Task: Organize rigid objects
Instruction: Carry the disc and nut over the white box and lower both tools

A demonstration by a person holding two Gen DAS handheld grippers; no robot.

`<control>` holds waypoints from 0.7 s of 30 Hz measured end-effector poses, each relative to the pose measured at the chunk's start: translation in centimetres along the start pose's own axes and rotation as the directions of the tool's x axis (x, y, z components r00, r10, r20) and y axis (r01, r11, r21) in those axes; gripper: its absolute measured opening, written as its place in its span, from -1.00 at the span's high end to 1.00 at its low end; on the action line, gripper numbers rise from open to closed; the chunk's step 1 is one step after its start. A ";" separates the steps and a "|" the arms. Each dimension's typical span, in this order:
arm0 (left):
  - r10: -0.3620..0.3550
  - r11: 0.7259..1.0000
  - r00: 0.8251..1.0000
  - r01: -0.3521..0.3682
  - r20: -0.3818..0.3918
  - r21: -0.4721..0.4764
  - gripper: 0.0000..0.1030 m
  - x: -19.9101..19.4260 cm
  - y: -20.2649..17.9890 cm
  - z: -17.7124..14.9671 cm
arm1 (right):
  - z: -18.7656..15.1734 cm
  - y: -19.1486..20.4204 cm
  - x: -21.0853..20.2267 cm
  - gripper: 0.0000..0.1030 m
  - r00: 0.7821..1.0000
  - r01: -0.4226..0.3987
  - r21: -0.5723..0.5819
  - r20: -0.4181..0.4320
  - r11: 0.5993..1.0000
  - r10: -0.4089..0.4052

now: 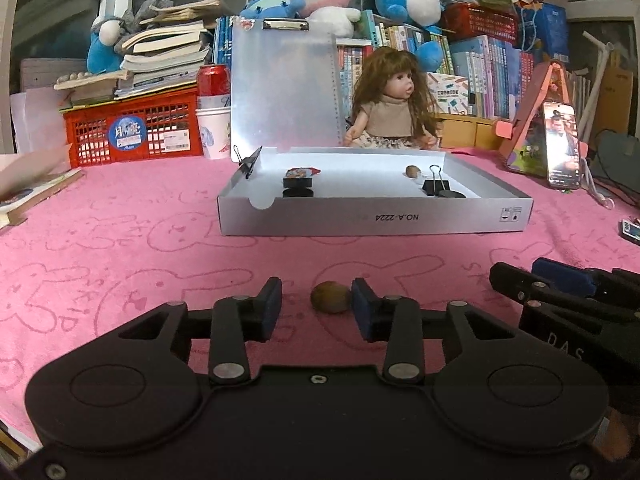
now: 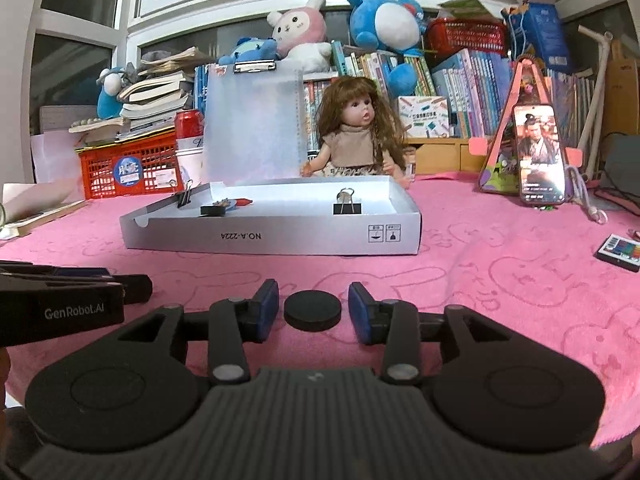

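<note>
Jaws of both grippers stand wide, gripping nothing: left gripper (image 1: 316, 307) straddles a walnut (image 1: 331, 297), right gripper (image 2: 313, 307) a black disc (image 2: 312, 311), likely bound for the box (image 2: 272, 236).

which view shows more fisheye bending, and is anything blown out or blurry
Both wrist views bow the window frames and darken at the corners. Left wrist view: the clipboard looks washed out, the nut soft. Right wrist view: the black disc is sharp, the phone screen bright.

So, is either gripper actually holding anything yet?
No. The left gripper brackets the nut and the right gripper brackets the black disc, both open.
</note>
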State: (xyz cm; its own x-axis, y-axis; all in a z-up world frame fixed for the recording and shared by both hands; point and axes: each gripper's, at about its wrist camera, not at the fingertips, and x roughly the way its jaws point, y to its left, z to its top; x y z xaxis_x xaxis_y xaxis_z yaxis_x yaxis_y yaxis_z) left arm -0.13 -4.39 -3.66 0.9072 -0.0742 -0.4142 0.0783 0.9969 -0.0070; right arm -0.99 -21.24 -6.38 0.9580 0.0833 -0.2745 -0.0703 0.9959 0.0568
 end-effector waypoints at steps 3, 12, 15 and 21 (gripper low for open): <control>0.004 1.000 1.000 -0.004 0.003 0.003 0.19 0.3 0.0 0.0 | -0.2 0.4 0.0 -0.14 1.000 0.021 -0.025 0.022 0.999 -0.021; 0.010 1.000 1.000 -0.010 0.030 0.009 0.06 0.8 -0.1 -0.4 | -0.9 0.2 -0.2 -0.39 0.999 0.028 0.007 0.031 1.000 -0.028; 0.009 1.000 0.999 -0.010 0.038 0.011 0.06 0.8 -0.1 -0.6 | -1.2 0.7 -0.1 -0.39 0.998 0.043 -0.022 0.038 0.999 -0.042; 0.003 1.000 1.000 -0.003 0.020 0.012 0.50 0.4 -0.2 -0.3 | -0.7 0.9 -0.3 0.08 1.000 0.026 -0.024 0.015 0.999 -0.026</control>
State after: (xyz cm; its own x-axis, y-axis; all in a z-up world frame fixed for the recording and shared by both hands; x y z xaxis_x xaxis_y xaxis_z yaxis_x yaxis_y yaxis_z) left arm 0.08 -4.59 -4.09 0.9156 -0.0720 -0.3955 0.0804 0.9968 0.0048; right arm -1.53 -20.34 -6.96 0.9635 0.0571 -0.2617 -0.0519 0.9983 0.0264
